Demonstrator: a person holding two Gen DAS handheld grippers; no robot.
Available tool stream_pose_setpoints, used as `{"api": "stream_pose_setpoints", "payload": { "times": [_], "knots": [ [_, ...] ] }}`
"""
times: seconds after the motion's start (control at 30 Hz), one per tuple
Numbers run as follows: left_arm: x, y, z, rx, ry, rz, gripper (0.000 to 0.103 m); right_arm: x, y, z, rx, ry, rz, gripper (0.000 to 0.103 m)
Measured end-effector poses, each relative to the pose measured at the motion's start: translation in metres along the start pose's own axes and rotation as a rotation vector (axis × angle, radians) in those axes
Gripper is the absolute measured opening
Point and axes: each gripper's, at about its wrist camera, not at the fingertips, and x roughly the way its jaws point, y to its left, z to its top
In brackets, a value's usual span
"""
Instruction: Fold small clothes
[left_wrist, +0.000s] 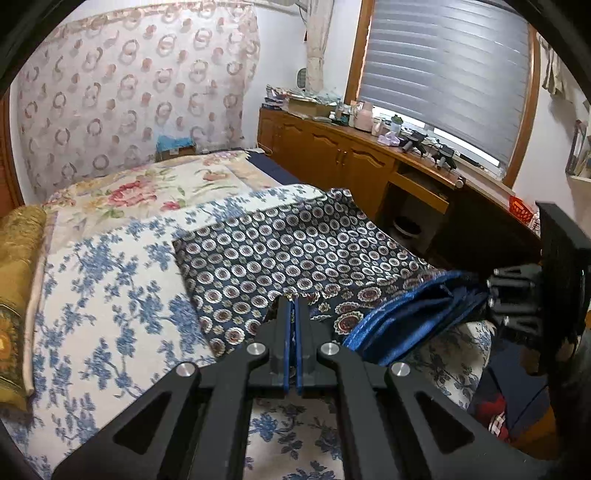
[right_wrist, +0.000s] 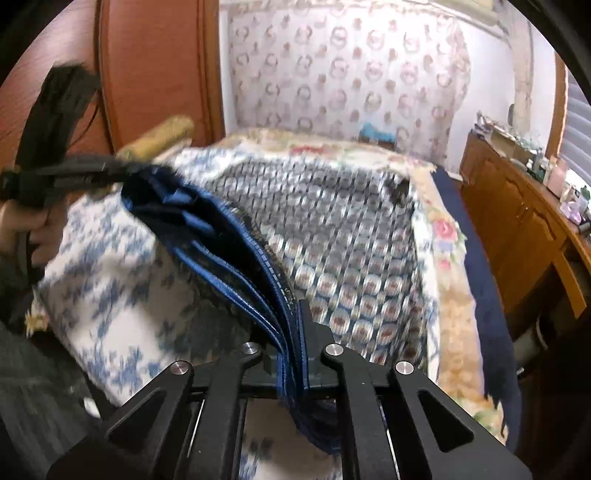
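A small dark-blue garment (left_wrist: 295, 243) printed with round medallions lies on the bed, its bright blue waistband (left_wrist: 402, 317) bunched and lifted between the two grippers. My left gripper (left_wrist: 293, 301) is shut, pinching the garment's near edge. In the left wrist view my right gripper (left_wrist: 498, 295) shows at the right, holding the waistband's other end. In the blurred right wrist view my right gripper (right_wrist: 295, 310) is shut on the folded waistband (right_wrist: 229, 240), which runs up and left to the left gripper (right_wrist: 114, 171), held by a hand (right_wrist: 29, 225). The garment (right_wrist: 332, 229) spreads beyond it.
The bed carries a blue-flowered sheet (left_wrist: 103, 295) and a rose-patterned quilt (left_wrist: 147, 188). A gold pillow (left_wrist: 18, 280) lies at its left edge. A wooden cabinet (left_wrist: 332, 151) with cluttered top runs along the right under a blinded window (left_wrist: 443, 74). An orange basket (left_wrist: 521, 210) sits nearby.
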Motion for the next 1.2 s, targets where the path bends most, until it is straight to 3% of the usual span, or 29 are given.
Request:
{"api": "stream_pose_setpoints", "payload": {
  "times": [0.2, 0.37, 0.5, 0.7, 1.2],
  "knots": [
    [-0.015, 0.003, 0.001, 0.021, -0.016, -0.014, 0.002, 0.006, -0.010, 0.022, 0.026, -0.050, 0.000, 0.002],
    [-0.034, 0.014, 0.003, 0.039, -0.076, 0.072, 0.023, 0.015, -0.008, 0.036, -0.006, -0.058, -0.011, 0.002],
    [-0.038, 0.032, 0.009, 0.044, -0.089, 0.117, 0.025, 0.023, -0.005, 0.055, -0.060, -0.070, -0.017, 0.002],
    [-0.021, 0.061, 0.009, 0.019, -0.051, 0.153, 0.027, 0.053, -0.004, 0.082, -0.113, -0.067, -0.008, 0.002],
    [0.027, 0.101, 0.018, -0.047, 0.046, 0.136, 0.030, 0.128, -0.022, 0.133, -0.145, -0.018, 0.052, 0.001]
  ]
}}
